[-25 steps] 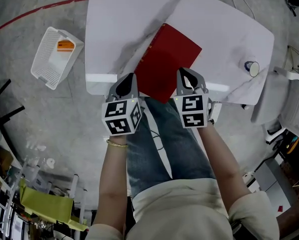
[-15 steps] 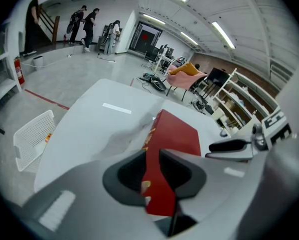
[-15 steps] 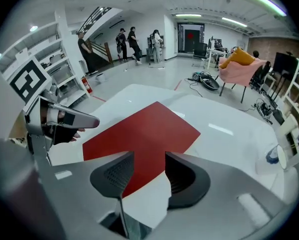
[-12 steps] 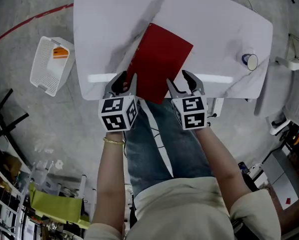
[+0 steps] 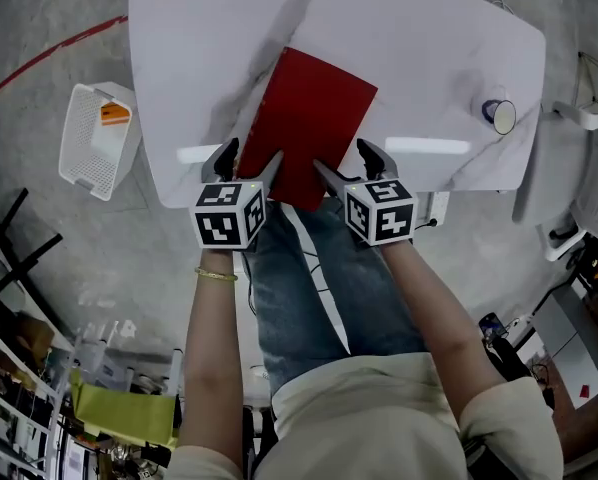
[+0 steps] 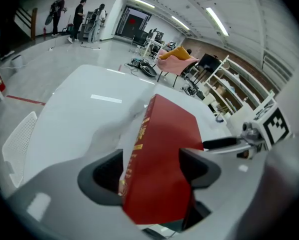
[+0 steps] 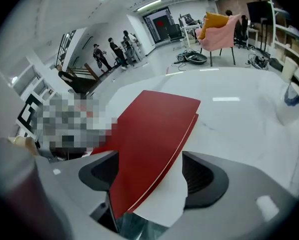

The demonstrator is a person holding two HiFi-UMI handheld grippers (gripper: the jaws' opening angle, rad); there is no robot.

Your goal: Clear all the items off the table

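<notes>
A red hardcover book [image 5: 314,113] lies at a slant on the white table [image 5: 209,58], its near end jutting over the front edge. My left gripper [image 5: 247,161] stands at the book's near left corner; in the left gripper view the spine [image 6: 139,144] runs between the jaws of the left gripper [image 6: 150,173]. My right gripper [image 5: 349,164] stands at the near right corner, and in the right gripper view the book's page edge [image 7: 149,129] lies between the jaws of the right gripper [image 7: 152,176]. Both pairs of jaws have just been opening, and a gap shows beside the book.
A small white cup with a blue mark [image 5: 500,113] stands near the table's right end. A white mesh basket [image 5: 94,138] holding an orange item [image 5: 116,114] sits on the floor to the left. The person's jeans-clad legs are under the front edge.
Both grippers have gone from shut to open and moved forward and down to the book's near end. The book's corners now sit between their jaws.
</notes>
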